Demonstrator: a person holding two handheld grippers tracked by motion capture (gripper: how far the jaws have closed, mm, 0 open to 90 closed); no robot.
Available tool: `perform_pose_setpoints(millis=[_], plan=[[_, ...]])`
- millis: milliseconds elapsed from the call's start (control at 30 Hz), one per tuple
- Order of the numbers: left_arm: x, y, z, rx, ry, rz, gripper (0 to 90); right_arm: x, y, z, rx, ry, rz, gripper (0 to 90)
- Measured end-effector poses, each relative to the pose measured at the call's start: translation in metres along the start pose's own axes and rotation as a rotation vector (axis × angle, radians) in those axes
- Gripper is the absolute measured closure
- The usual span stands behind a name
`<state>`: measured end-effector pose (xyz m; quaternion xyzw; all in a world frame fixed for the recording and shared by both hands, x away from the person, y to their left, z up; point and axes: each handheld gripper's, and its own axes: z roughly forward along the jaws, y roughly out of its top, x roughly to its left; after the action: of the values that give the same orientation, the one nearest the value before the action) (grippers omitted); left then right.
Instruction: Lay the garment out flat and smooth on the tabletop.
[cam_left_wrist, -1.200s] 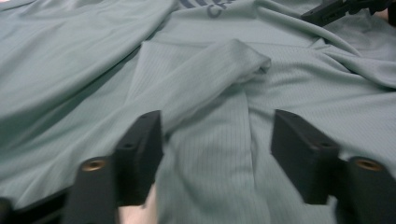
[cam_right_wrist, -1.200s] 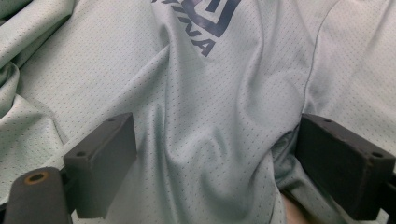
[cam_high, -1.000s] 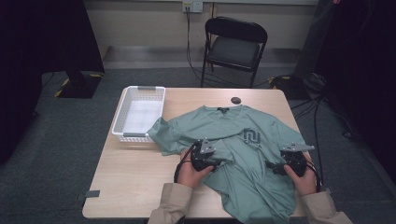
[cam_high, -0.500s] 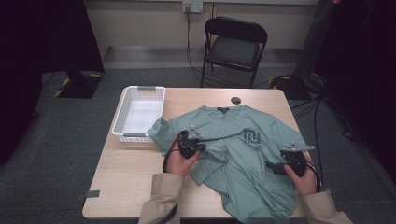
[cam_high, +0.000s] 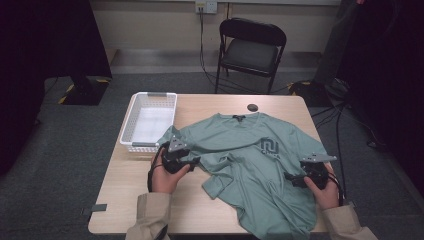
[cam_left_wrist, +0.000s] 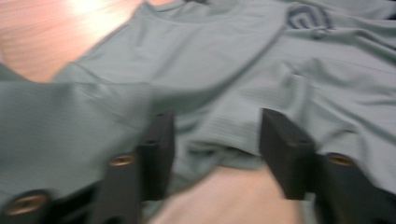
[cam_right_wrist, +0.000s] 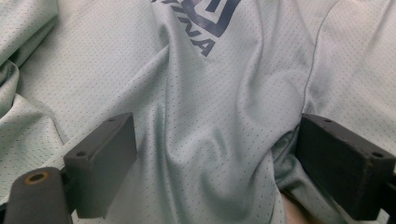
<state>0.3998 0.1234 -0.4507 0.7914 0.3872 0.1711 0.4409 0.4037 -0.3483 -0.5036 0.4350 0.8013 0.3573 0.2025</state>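
A green T-shirt (cam_high: 250, 160) with a dark chest logo (cam_high: 270, 148) lies rumpled on the wooden table (cam_high: 130, 195), its lower left part folded up. My left gripper (cam_high: 194, 163) is at the shirt's left sleeve. In the left gripper view, the left gripper (cam_left_wrist: 217, 140) has its jaws apart over the shirt (cam_left_wrist: 210, 60); they have just been opening, with loose fabric between them, not pinched. My right gripper (cam_high: 292, 178) rests on the shirt's right side. In the right gripper view, the right gripper (cam_right_wrist: 219, 158) stands wide, a ridge of shirt (cam_right_wrist: 116, 60) between its jaws.
A white plastic basket (cam_high: 131, 131) stands at the table's left, touching the sleeve. A small black round object (cam_high: 253, 107) lies near the far edge. A black folding chair (cam_high: 252, 47) stands behind the table. Bare wood (cam_left_wrist: 56, 32) shows left of the shirt.
My left hand has moved left and away from me, from the shirt's middle to its left sleeve by the basket. The shirt's lower left fold has shifted. The right hand has kept still.
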Motion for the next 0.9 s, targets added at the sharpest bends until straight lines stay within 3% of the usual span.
perform_pose_setpoints(millis=[133,300,400,467,633,767,833,900], plan=[[-0.03,-0.015,-0.008,0.002,-0.067,0.041,39.4,0.0,0.0,0.0,0.0,0.0,0.0,12.0],[-0.055,-0.031,0.002,0.058,-0.122,0.115,42.1,0.0,0.0,0.0,0.0,-0.001,0.0,12.0],[-0.059,-0.036,0.013,0.075,-0.118,0.148,47.4,0.0,0.0,0.0,0.0,0.0,0.0,12.0],[-0.06,-0.037,0.016,0.056,-0.117,0.15,52.0,0.0,0.0,0.0,0.0,0.0,0.0,12.0],[-0.075,-0.038,0.023,0.084,-0.158,0.19,54.2,0.0,0.0,0.0,-0.001,0.0,0.0,12.0],[-0.084,-0.04,0.035,0.108,-0.186,0.19,56.7,0.0,0.0,0.0,-0.001,0.0,0.0,12.0],[-0.089,-0.04,0.039,0.11,-0.165,0.216,62.8,0.0,0.0,0.0,0.0,-0.001,0.001,12.0],[-0.088,-0.038,0.038,0.124,-0.174,0.193,77.1,0.0,0.0,0.0,0.0,0.0,0.001,12.0]])
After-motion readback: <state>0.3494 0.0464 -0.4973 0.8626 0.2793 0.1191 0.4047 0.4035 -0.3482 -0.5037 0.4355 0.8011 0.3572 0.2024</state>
